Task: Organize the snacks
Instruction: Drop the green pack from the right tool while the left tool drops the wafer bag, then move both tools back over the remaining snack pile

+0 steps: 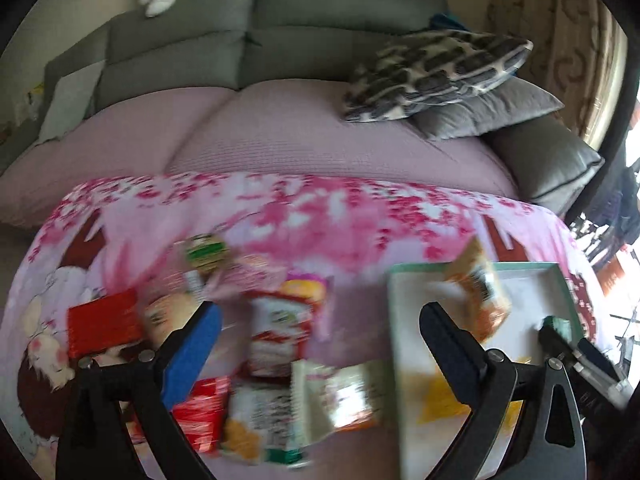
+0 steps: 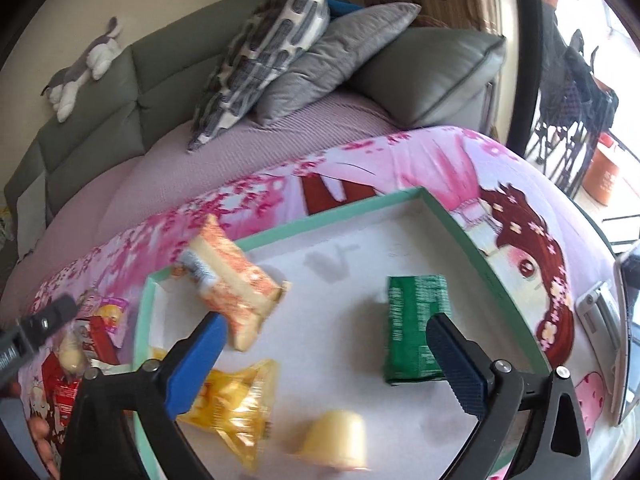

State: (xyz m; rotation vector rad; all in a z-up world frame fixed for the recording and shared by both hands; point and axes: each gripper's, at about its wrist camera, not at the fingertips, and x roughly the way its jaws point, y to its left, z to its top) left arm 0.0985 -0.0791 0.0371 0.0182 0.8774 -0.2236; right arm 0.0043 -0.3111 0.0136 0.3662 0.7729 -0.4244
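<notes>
Left claw: left gripper (image 1: pixel 320 328) stands wide, nothing between its fingers; it hangs over the loose pile.
Right claw: right gripper (image 2: pixel 328 344) stands wide too, holding nothing; it hangs over the inside of the tray (image 2: pixel 320 218).
Between the left fingers: a red-and-white packet (image 1: pixel 280 332) lies just ahead of the tips, with a white packet (image 1: pixel 340 396) and a red wrapper (image 1: pixel 200 412) nearer the claw's base.
Left of the left claw: a flat red box (image 1: pixel 102 326) on the pink printed cloth (image 1: pixel 320 208).
Right of the left claw: the tray, with an orange packet (image 1: pixel 478 292) tilted over its near wall; whether it rests or is falling cannot be told through the blur.
Under the right claw: a green packet (image 2: pixel 412 328) beside the right finger, a yellow bag (image 2: pixel 236 404) beside the left finger, and a pale yellow cup (image 2: pixel 336 440) near the base, all lying inside the tray.
Step in hand: judged as mid-sorting; four items are at or in the tray, and most of the pile is outside it.
Next move: likely the left claw descends on the red-and-white packet and closes across its narrow width; thin film may slip or crumple.
Writing: white small print covers the green packet, unreadable; other labels are motion-blurred and no brand can be made out.
Beyond: a grey sofa (image 1: pixel 248 40) behind the cloth, with a patterned cushion (image 1: pixel 436 72).
</notes>
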